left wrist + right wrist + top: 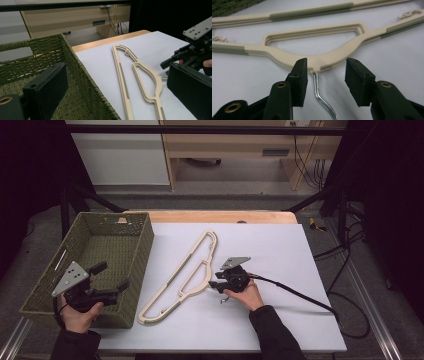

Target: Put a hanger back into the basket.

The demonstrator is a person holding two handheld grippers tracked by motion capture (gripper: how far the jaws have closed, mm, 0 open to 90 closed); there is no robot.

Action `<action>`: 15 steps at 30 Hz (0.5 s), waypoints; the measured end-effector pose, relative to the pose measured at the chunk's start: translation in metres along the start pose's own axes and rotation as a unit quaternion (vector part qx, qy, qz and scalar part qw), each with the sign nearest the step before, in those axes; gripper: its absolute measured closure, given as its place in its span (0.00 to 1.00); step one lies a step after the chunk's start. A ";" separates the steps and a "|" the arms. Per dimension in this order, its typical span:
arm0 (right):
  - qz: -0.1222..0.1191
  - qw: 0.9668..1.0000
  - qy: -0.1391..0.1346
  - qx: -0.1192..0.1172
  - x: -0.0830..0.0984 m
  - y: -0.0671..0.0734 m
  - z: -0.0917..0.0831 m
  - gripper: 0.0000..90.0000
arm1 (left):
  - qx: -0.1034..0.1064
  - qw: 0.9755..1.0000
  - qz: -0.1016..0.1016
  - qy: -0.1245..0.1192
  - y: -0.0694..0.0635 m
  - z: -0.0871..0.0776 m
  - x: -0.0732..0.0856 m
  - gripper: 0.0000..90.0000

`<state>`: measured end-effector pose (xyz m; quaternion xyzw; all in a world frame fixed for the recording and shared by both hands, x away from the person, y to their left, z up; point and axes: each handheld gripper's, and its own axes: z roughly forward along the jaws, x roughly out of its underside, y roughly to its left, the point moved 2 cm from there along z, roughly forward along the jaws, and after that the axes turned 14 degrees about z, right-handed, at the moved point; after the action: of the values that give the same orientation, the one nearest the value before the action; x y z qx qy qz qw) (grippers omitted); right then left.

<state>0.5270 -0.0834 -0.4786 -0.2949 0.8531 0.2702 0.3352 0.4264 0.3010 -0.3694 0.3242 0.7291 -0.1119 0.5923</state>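
At the left, the left tool [106,279] hung with its jaws spread wide and nothing between them, over the near right rim of the green woven basket [142,251]. Beside the basket, the cream hanger [181,277] lay flat on the white desk [280,250]. At the right, the right tool [325,72] had its jaws half open, standing either side of the hanger's metal hook [320,96] at the neck, not yet touching it. The step in hand looked like the grasp; next, the jaws would need to shut squarely on the neck before any lift toward the basket.
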 end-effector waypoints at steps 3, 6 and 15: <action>0.002 1.000 0.008 -0.001 0.003 0.001 0.003 0.65 | 0.000 1.000 -0.003 -0.003 0.000 0.000 0.000 0.04; 0.005 1.000 0.023 -0.003 0.007 0.001 0.007 0.72 | 0.000 1.000 -0.004 -0.003 0.000 0.000 0.000 0.04; 0.007 0.999 0.042 -0.023 0.009 -0.001 0.012 0.95 | 0.002 1.000 -0.004 -0.001 -0.002 0.002 -0.001 0.04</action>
<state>0.5271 -0.0793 -0.4929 -0.3080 0.8620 0.2790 0.2902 0.4266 0.2984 -0.3692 0.3219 0.7298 -0.1158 0.5919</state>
